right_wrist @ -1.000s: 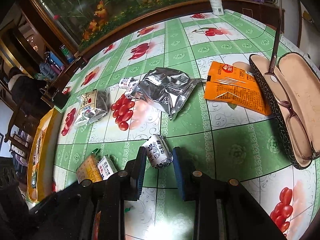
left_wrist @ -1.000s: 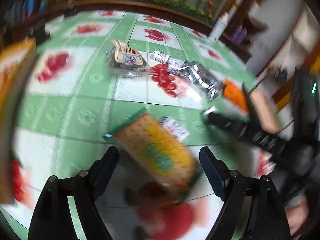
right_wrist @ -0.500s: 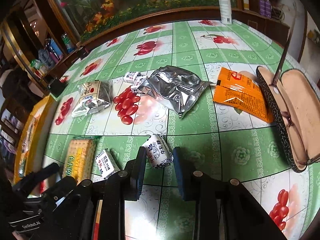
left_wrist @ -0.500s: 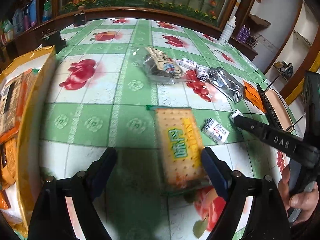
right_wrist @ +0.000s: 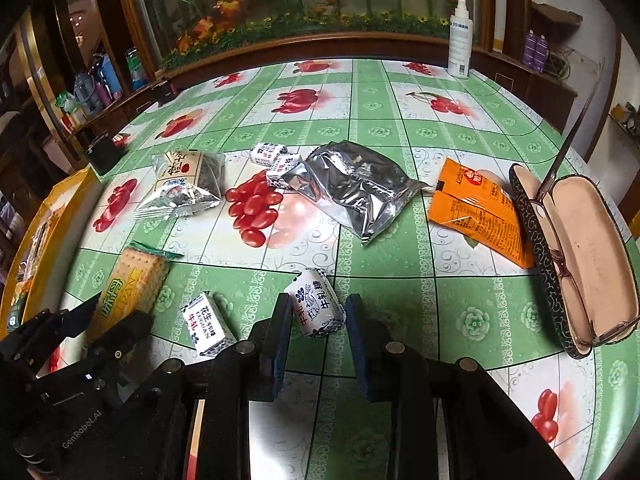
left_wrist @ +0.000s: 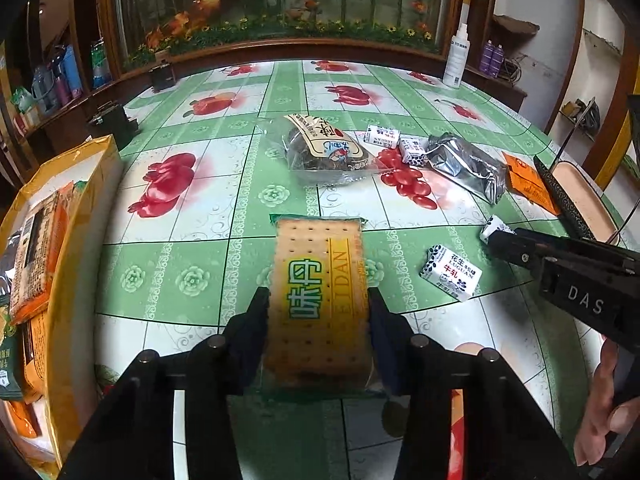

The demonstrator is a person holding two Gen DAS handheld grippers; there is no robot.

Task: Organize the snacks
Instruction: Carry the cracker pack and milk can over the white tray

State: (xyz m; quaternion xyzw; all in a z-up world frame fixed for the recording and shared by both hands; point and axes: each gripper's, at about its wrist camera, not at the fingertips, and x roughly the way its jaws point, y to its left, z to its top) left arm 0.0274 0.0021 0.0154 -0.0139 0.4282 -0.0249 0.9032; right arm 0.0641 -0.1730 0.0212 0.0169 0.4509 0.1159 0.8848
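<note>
Left hand-held gripper [left_wrist: 318, 320] closing on cracker pack [left_wrist: 318, 280]; pads seemingly touching.

The picture's left edge cuts off the yellow bag [left_wrist: 60, 280].

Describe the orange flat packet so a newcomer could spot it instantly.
Start at the open glasses case at the right edge of the green fruit-print tablecloth. The orange flat packet lies just left of it, beside the crumpled silver foil bag. It is the only loose orange snack.
</note>
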